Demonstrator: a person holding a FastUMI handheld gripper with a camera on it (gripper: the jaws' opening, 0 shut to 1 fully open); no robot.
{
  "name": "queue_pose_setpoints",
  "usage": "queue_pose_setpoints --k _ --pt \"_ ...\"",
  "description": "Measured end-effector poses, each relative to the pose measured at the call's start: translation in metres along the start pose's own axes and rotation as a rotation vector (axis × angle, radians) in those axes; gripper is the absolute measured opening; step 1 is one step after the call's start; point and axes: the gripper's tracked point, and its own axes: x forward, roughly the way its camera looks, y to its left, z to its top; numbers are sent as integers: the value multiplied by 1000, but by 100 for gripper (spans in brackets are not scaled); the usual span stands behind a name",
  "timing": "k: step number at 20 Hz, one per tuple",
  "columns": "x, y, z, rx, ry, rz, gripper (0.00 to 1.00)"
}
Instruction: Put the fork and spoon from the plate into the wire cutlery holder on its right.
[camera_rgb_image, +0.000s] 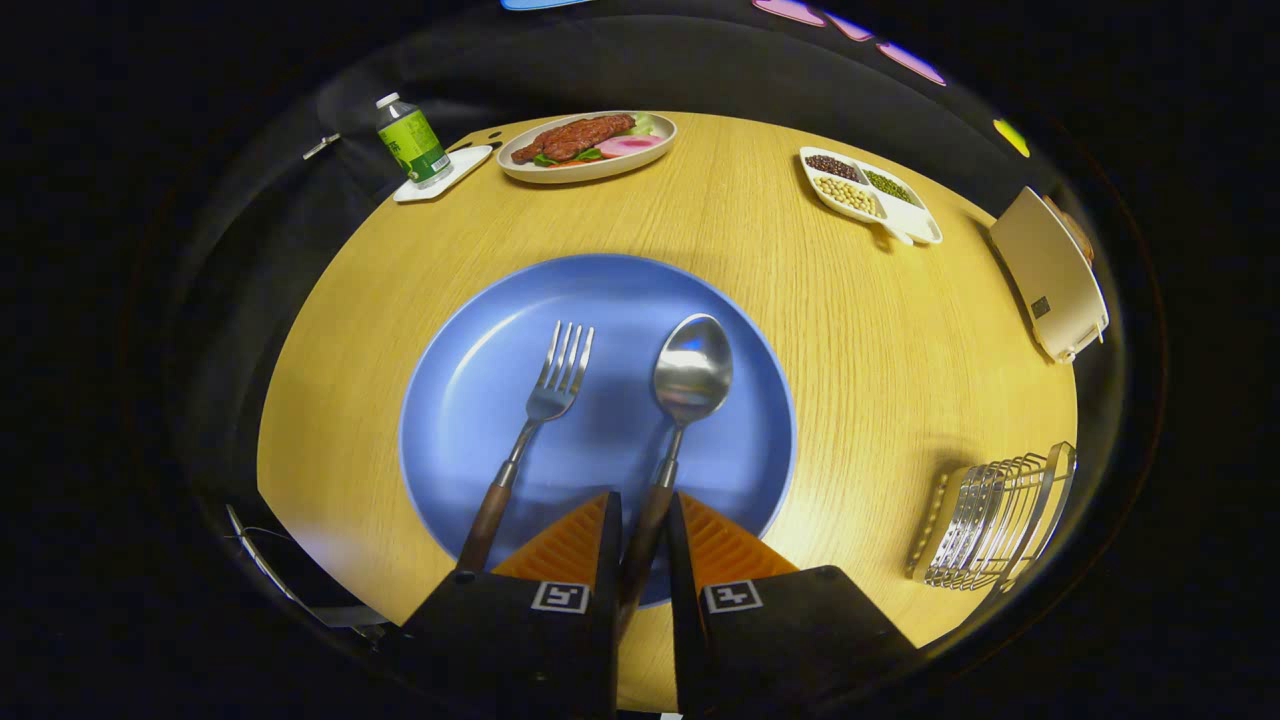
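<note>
Tool (643, 530) pinching wooden-handled spoon (690, 378) — steel bowl

The claw (643, 520) sits low over the near edge of the plate (480, 360), pointing forward along the counter (850, 330). Its two fingers (570, 545) stand close together with only a narrow gap left between them, and the wooden handle of the spoon (690, 375) runs straight through that gap. Both fingers appear to press on the handle from either side, though the exact contact is hard to make out. The ribbed inner pads face one another across the handle. Each finger base carries a small square marker facing upward.
</note>
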Motion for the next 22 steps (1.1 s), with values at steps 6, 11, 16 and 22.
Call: queue_pose_setpoints --k 6,11,16,22 --pt "-15 6 1 5 8 163 9" --pt "-65 -2 -7 -29 0 237 7" --pt "-120 -49 -15 -65 -12 218 7" --pt "-165 -134 -32 -107 64 119 7"
